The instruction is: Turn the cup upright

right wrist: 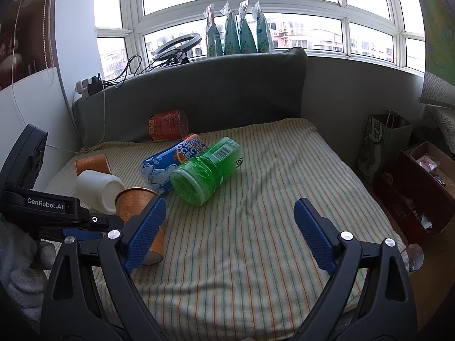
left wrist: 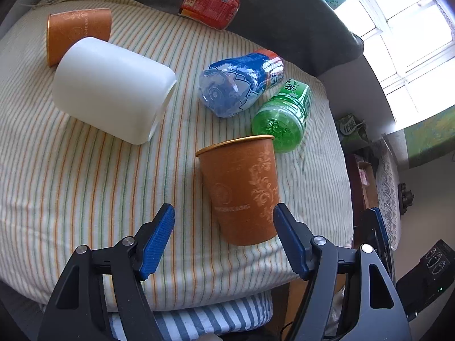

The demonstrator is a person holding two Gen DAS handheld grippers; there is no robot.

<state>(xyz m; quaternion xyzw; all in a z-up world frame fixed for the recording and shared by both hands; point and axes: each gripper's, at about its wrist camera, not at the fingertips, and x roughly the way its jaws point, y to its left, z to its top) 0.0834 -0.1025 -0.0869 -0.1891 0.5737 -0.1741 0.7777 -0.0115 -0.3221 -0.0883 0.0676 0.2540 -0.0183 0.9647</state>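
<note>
Orange cup (left wrist: 241,190) upright between left jaws (apart, not touching); right jaws apart.

The far orange cup (left wrist: 78,34) sits half hidden behind the white cup (left wrist: 113,89); the near cup's (right wrist: 142,218) base hides behind a blue finger (right wrist: 145,233).

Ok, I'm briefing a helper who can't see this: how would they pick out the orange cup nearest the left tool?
Start at the striped cushion and come to its near edge, just ahead of the open left tool. The nearer orange cup stands there mouth up, gold rim on top, beside the green bottle. The other orange cup lies on its side far back, behind the white cup.
</note>
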